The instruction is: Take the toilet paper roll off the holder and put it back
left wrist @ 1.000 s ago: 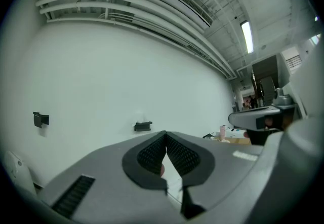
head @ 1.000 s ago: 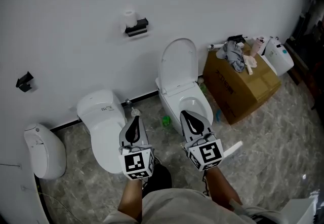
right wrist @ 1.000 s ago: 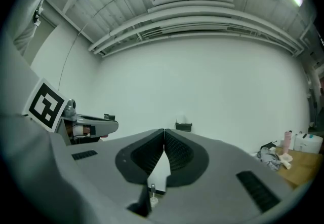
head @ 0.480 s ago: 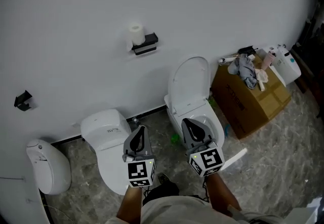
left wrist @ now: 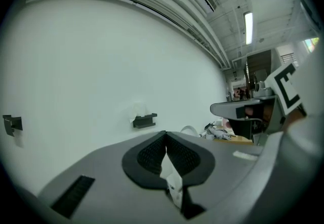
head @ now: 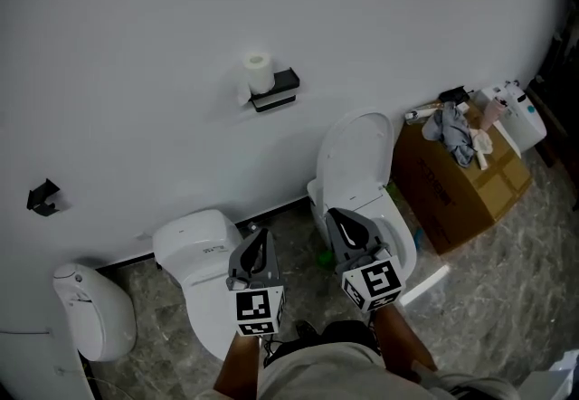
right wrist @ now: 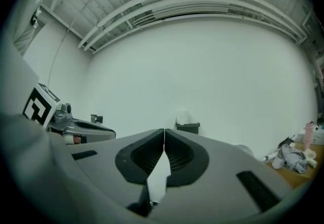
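A white toilet paper roll (head: 260, 72) stands upright on a black wall holder (head: 275, 91) high on the white wall; the holder (left wrist: 145, 120) (right wrist: 188, 127) also shows small in both gripper views, with the roll (right wrist: 183, 118) above it. My left gripper (head: 258, 244) and right gripper (head: 339, 223) are held low and close to my body, far below the holder. Both are shut with nothing between the jaws. The left gripper (left wrist: 165, 134) and right gripper (right wrist: 164, 132) point toward the wall.
A toilet with its lid up (head: 359, 174) stands below the holder, a second white toilet (head: 194, 258) to its left and a white fixture (head: 90, 312) farther left. A cardboard box (head: 466, 181) with clothes and bottles sits at the right. A small black bracket (head: 42, 195) hangs on the wall at left.
The view has tilted up and shifted, so the holder and roll sit lower and more to the right in the picture. Both grippers stay shut and side by side.
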Demonstrator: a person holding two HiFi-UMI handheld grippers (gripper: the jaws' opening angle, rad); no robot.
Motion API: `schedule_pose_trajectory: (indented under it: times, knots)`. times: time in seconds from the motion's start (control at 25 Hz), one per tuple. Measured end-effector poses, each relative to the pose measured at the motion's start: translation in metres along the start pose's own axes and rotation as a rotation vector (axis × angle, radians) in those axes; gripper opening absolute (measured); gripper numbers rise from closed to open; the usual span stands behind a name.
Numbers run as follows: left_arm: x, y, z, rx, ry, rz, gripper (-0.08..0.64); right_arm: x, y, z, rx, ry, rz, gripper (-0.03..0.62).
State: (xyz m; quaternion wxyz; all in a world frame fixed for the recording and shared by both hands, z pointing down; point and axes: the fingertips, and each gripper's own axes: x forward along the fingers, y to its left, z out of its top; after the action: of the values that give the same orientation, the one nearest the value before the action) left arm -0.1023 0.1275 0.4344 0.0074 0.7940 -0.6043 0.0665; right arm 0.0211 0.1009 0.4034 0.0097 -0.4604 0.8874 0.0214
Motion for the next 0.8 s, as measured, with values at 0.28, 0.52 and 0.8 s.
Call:
schedule_pose_trajectory:
  times: [0.28,0.52,0.8]
  knots:
    - [0.012,0.035,-0.002,-0.043,-0.014,0.045,0.011,0.042,0.004,0.003,-0.027,0.0,0.035,0.005]
    - [0.045,0.072,-0.005,-0.058,-0.015,0.091,0.011,0.096,-0.001,0.001,-0.031,-0.007,0.067,0.005]
    - [0.103,0.116,0.004,-0.068,-0.01,0.116,0.011,0.173,-0.019,0.003,-0.019,-0.006,0.103,0.005]
